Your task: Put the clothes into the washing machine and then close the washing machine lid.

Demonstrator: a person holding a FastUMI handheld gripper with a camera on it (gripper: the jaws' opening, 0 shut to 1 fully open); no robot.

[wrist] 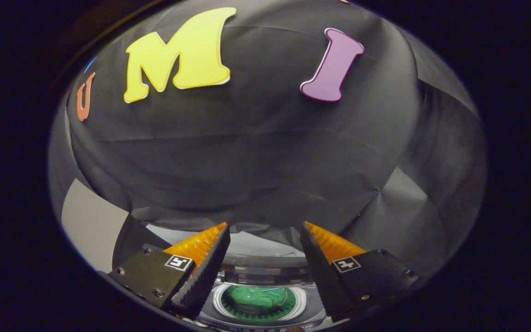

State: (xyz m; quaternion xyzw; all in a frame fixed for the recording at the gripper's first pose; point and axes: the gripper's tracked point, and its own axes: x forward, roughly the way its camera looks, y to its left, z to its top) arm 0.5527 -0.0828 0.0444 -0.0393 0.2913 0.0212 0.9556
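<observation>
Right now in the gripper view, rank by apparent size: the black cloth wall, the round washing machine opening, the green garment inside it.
1. Black cloth wall, by far largest.
2. Round washing machine opening, seen between the open gripper fingers.
3. Green garment, nearly filling the opening, so only slightly smaller.

The clothes (257,300) lie in the washing machine (265,272), below between the parted tool (264,230) fingers.

Orange ribbed backs and black textured inner faces on the fingers (199,244) of the gripper (265,230), spread apart, nothing between. Small black-and-white square markers on both. Green clothes (258,302) inside the grey-and-white washing machine (265,272). Black cloth wall (256,157) beyond.
</observation>
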